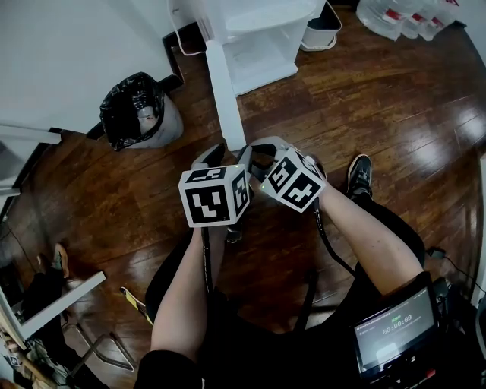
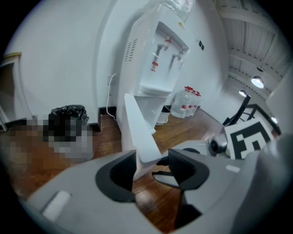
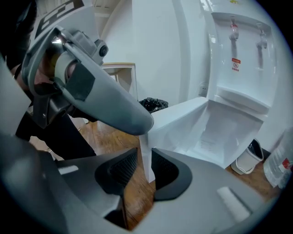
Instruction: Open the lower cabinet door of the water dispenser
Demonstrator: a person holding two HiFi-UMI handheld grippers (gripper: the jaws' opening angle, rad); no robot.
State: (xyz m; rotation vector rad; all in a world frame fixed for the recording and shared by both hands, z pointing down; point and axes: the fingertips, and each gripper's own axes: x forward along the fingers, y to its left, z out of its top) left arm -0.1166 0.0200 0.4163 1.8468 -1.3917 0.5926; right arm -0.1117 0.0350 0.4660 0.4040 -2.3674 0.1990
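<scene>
The white water dispenser [image 1: 258, 30] stands at the top of the head view. Its lower cabinet door [image 1: 225, 99] is swung out towards me, edge-on. My right gripper [image 3: 144, 169] is shut on the door's [image 3: 183, 123] free edge, both pads tight against the thin panel. My left gripper [image 2: 153, 167] is open just beside it. The door's [image 2: 137, 132] lower corner sits between its wide jaws, close to the left pad, with a gap on the right. In the head view both grippers, left [image 1: 220, 156] and right [image 1: 254, 152], meet at the door's near end.
A bin with a black bag [image 1: 137, 110] sits left of the door. A small white bin [image 1: 323, 30] and water bottles [image 1: 402, 15] stand right of the dispenser. A white wall or unit [image 1: 45, 61] fills the left. My legs and a shoe [image 1: 358, 173] are below, on wooden floor.
</scene>
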